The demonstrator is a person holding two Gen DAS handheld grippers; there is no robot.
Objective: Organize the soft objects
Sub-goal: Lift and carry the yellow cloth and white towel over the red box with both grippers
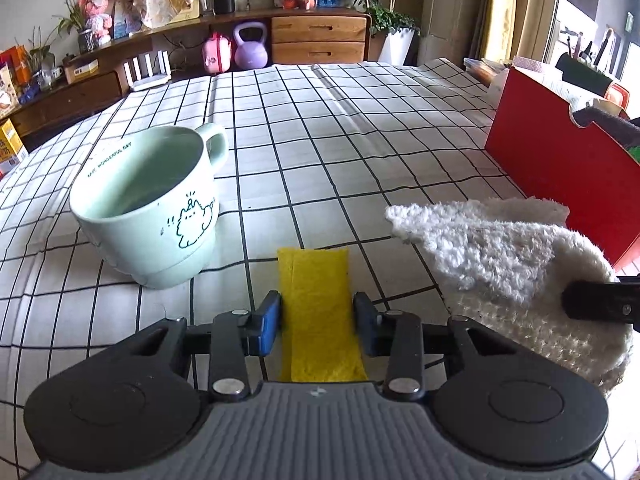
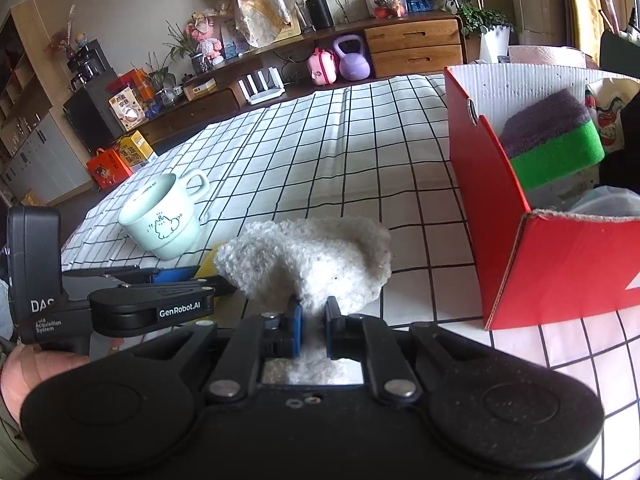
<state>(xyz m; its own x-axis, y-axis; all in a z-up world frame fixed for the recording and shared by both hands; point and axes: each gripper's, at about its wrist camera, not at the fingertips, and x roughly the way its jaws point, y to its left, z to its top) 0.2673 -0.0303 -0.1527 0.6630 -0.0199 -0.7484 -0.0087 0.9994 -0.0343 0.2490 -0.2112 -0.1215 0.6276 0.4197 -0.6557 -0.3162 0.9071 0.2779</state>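
My left gripper [image 1: 316,314] is shut on a yellow sponge cloth [image 1: 316,284] that lies flat on the checked tablecloth. My right gripper [image 2: 313,320] is shut on a fluffy white knitted cloth [image 2: 316,256], which bunches up between its fingers; it also shows in the left wrist view [image 1: 500,256], to the right of the yellow cloth. A red box [image 2: 560,268] stands to the right and holds a purple-and-green sponge [image 2: 556,140]. The left gripper shows in the right wrist view [image 2: 192,276], left of the white cloth.
A pale green mug [image 1: 156,208] with a cartoon print stands left of the yellow cloth, also in the right wrist view [image 2: 164,220]. The checked tablecloth [image 1: 340,128] stretches away behind. A wooden sideboard [image 1: 316,36] with a purple kettlebell stands beyond the table.
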